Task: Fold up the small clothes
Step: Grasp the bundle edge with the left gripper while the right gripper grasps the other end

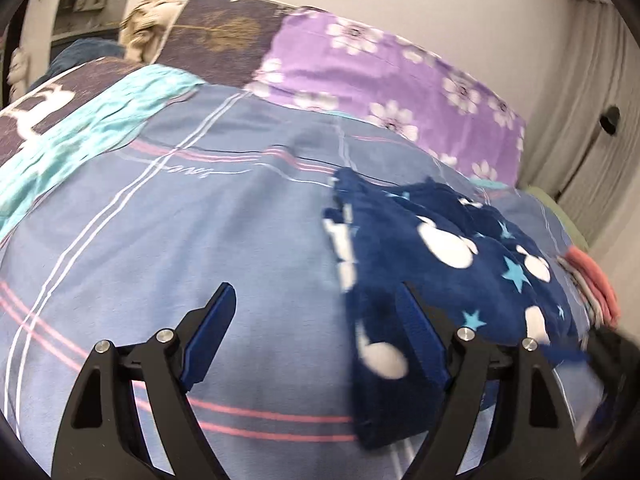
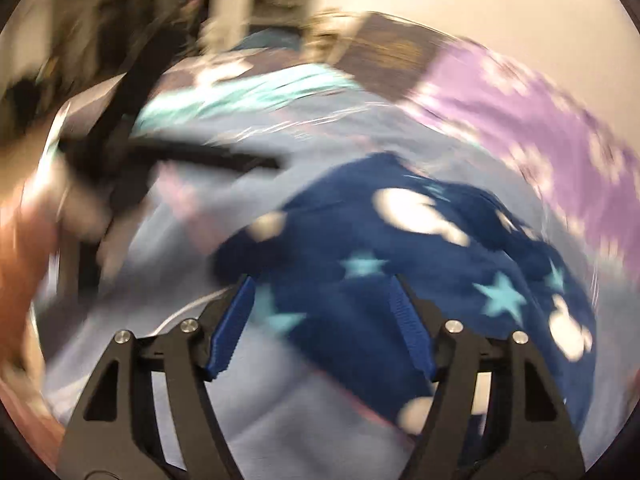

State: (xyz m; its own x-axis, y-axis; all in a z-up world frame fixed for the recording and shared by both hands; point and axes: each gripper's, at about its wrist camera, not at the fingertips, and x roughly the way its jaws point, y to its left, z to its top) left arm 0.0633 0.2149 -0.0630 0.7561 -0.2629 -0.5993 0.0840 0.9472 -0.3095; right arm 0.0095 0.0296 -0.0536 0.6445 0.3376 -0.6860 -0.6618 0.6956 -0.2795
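The navy starred garment (image 1: 448, 264) lies bunched on the bed's blue plaid cover (image 1: 200, 240), dropped there to be spread flat, I'd guess, with left gripper (image 1: 320, 344) and right gripper (image 2: 322, 328) jaws apart, holding nothing.

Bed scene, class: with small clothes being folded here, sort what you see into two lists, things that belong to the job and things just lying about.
Part of the job:
- navy star-print garment
- left gripper, open
- right gripper, open over the garment

Just lying about:
- blue striped bedcover
- purple flowered pillow
- teal cloth
- pink folded cloth
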